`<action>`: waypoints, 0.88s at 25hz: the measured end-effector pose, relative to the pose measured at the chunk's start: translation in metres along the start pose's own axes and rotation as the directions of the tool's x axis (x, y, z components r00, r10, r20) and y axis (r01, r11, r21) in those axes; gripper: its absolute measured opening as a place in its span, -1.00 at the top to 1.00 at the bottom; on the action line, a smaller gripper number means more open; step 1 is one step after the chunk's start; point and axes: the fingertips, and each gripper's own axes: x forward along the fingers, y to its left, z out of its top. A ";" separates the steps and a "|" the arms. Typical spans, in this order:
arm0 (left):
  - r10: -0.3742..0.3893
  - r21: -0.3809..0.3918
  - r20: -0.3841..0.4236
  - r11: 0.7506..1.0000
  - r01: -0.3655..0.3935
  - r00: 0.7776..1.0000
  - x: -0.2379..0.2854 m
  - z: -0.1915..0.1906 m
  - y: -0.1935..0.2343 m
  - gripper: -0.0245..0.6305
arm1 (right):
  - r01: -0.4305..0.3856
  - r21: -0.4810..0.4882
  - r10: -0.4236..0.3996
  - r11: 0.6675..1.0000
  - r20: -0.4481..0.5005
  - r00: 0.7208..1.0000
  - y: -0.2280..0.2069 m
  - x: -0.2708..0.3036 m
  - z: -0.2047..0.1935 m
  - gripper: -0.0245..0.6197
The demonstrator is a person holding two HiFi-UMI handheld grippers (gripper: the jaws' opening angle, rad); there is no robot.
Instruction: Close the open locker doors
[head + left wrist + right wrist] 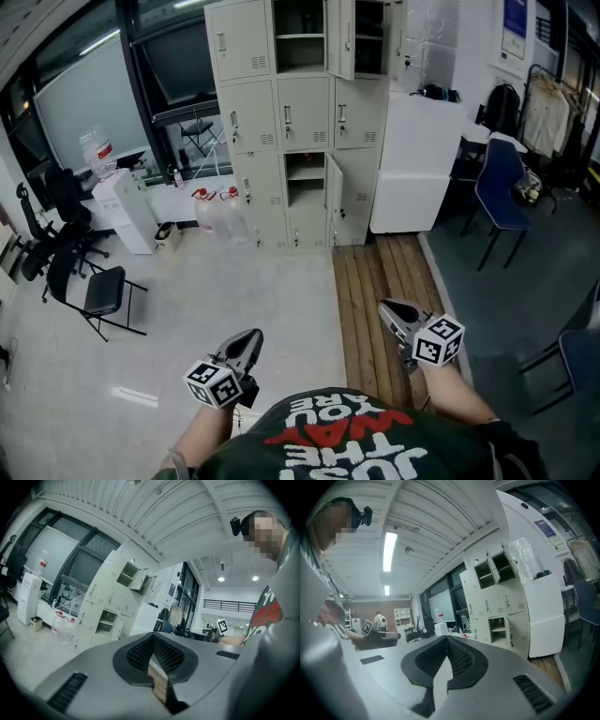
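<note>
A cream locker bank stands against the far wall. Its top middle door and top right door hang open, and so does the bottom middle door. Both grippers are held low near my body, far from the lockers. My left gripper is shut and holds nothing. My right gripper is also shut and empty. In the left gripper view the left gripper points at the lockers. The right gripper does the same in its own view, with the lockers at the right.
A white cabinet stands right of the lockers, with a blue chair beyond it. A wooden slat platform runs from me toward the lockers. A black folding chair, a water dispenser and water bottles are at the left.
</note>
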 end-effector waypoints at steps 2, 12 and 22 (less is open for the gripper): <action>0.001 0.000 -0.003 1.000 -0.001 1.000 0.011 -0.002 -0.006 0.92 | -0.009 -0.003 0.009 1.000 -0.002 1.000 -0.008 -0.006 0.001 0.81; -0.009 -0.018 -0.039 1.000 0.008 0.999 0.063 -0.015 -0.009 0.92 | -0.003 0.010 0.003 1.000 -0.008 1.000 -0.060 -0.016 -0.003 0.81; -0.084 -0.070 -0.074 0.994 0.079 0.994 0.146 -0.012 0.109 0.92 | 0.082 0.025 -0.081 0.996 -0.041 0.996 -0.124 0.087 -0.013 0.81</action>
